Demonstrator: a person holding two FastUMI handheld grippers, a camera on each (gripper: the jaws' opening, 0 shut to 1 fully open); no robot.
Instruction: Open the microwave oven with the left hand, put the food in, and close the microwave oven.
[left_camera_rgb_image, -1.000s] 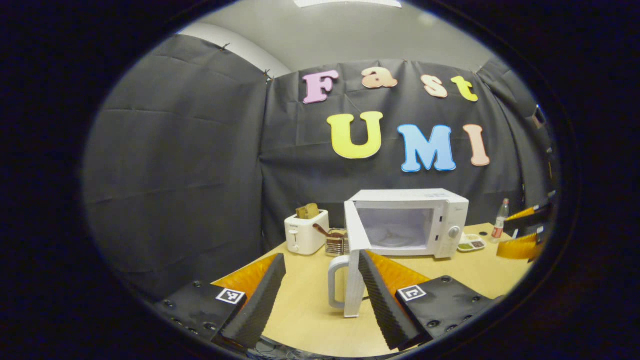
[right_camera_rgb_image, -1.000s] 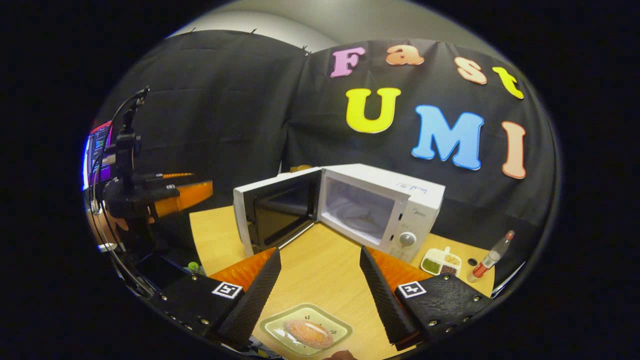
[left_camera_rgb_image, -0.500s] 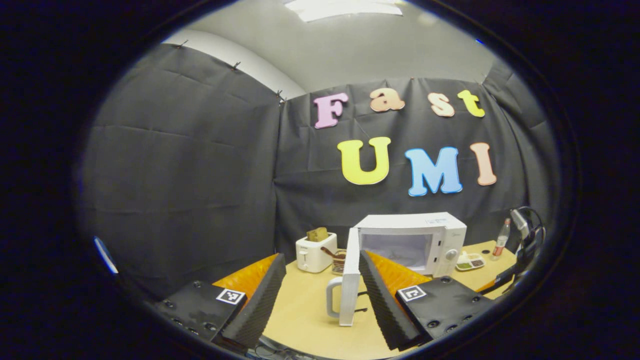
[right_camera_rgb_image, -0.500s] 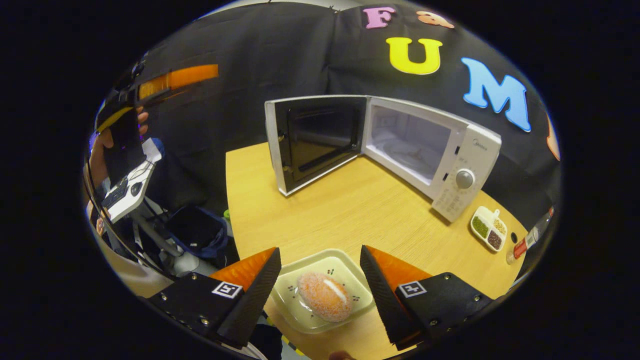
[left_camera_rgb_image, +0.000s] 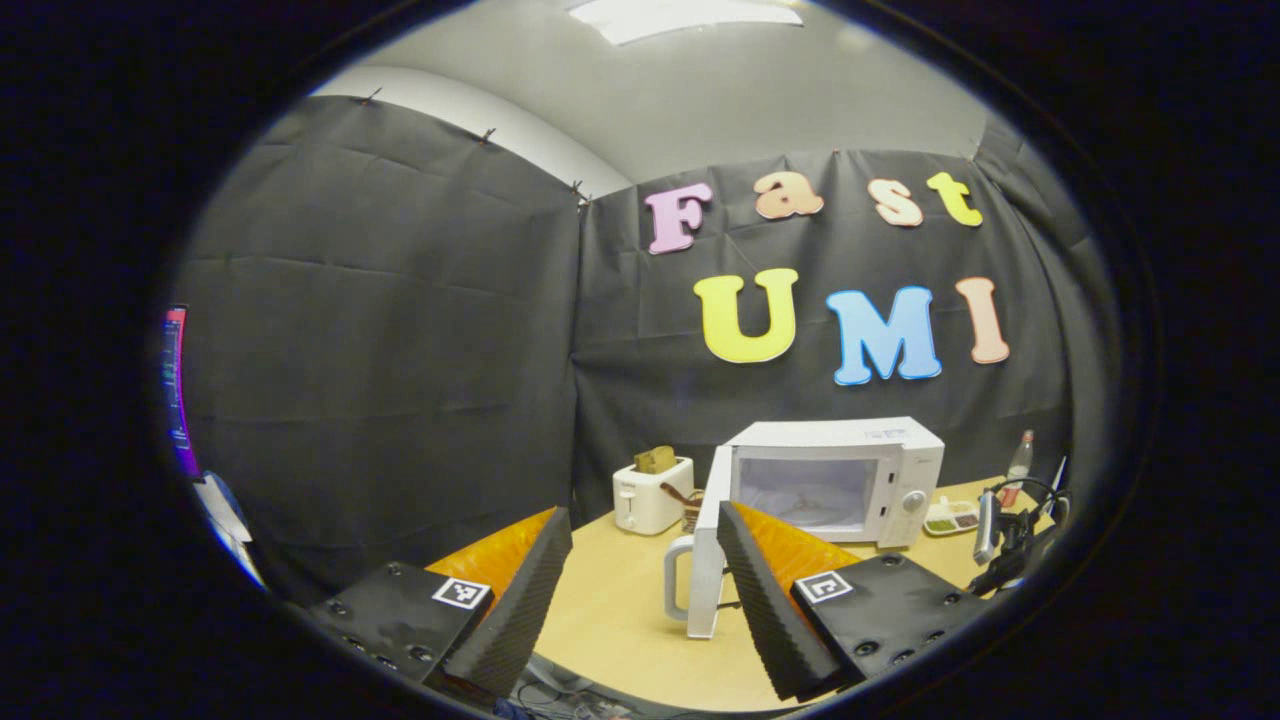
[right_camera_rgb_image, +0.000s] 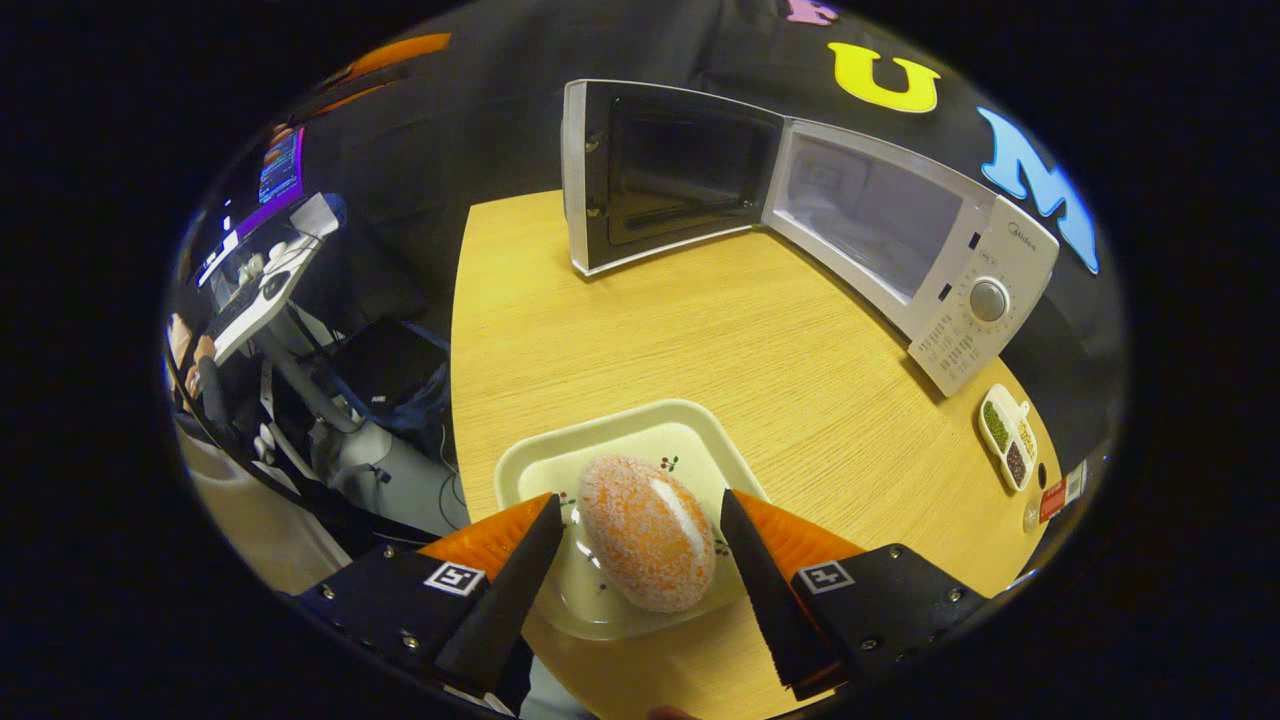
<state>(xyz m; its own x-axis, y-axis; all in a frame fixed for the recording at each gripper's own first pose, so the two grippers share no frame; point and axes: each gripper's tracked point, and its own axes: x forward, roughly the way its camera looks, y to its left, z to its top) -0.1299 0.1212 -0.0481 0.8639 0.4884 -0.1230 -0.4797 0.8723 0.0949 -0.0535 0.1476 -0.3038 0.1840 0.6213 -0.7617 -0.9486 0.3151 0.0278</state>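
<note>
The white microwave oven (right_camera_rgb_image: 900, 230) stands open on the wooden table (right_camera_rgb_image: 700, 340). The right tongs (right_camera_rgb_image: 640, 560) gape wide astride the orange sugared bun (right_camera_rgb_image: 645, 545) on its pale square plate (right_camera_rgb_image: 550, 465), holding nothing. They should close gently, low on the bun. The left tongs (left_camera_rgb_image: 645, 590) hang open, empty.

free: bare light-wood tabletop (right_camera_rgb_image: 700, 340) mid-frame, up to white microwave's open cavity (right_camera_rgb_image: 865, 215) upper right | obstacle: swung-out white door (right_camera_rgb_image: 660, 175) upper centre
</note>
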